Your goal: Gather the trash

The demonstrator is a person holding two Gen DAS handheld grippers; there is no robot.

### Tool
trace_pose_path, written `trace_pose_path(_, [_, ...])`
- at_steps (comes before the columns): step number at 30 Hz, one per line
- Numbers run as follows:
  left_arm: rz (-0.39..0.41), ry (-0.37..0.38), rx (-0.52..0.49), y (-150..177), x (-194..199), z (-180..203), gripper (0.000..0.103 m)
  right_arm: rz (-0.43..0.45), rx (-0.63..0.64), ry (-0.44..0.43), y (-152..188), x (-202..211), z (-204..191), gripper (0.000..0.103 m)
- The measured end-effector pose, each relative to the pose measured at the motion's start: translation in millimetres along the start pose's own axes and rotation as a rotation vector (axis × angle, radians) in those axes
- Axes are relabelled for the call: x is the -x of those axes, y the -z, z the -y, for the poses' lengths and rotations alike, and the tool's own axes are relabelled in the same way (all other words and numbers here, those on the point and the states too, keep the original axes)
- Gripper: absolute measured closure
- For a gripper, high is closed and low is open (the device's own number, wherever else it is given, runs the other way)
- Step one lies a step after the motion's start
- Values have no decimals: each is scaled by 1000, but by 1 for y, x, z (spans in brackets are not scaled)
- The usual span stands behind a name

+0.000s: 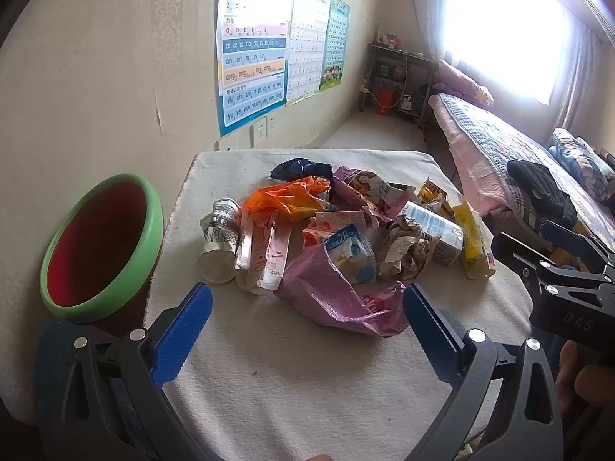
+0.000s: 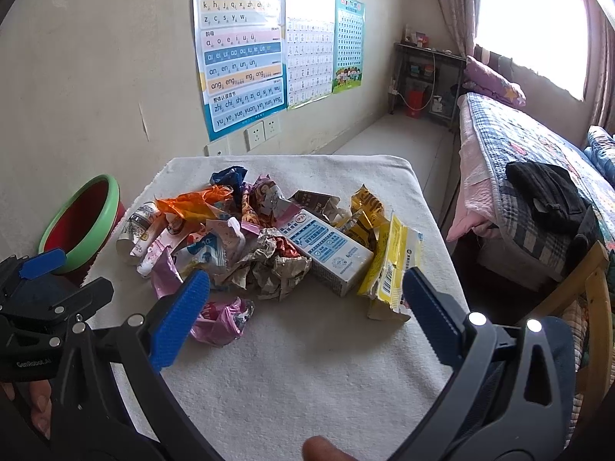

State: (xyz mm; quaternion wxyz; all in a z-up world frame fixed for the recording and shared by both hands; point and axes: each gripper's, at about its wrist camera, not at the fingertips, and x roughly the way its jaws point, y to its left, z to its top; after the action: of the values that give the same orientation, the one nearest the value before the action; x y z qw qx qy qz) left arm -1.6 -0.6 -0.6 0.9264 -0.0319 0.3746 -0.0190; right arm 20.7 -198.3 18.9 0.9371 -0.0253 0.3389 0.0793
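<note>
A pile of trash lies on a table covered in white cloth (image 1: 292, 376): a pink plastic bag (image 1: 326, 296), an orange bag (image 1: 286, 198), a paper cup (image 1: 219, 242), crumpled brown paper (image 1: 403, 249), a white-blue carton (image 2: 326, 249) and a yellow wrapper (image 2: 392, 265). A red bin with a green rim (image 1: 103, 246) stands left of the table. My left gripper (image 1: 307, 319) is open and empty, just short of the pink bag. My right gripper (image 2: 307, 307) is open and empty, near the crumpled paper (image 2: 269, 265) and the carton.
A bed (image 2: 538, 161) with a dark garment (image 2: 546, 192) stands to the right. A wooden chair (image 2: 592, 280) is at the table's right. Posters (image 2: 242, 57) hang on the wall behind. A shelf (image 2: 426, 77) stands at the far end of the room.
</note>
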Motion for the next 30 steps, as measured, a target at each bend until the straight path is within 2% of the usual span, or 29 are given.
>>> trace_pose_path(30, [4,2,11,-2,1,0,8,4,12,14,1,2,0,4])
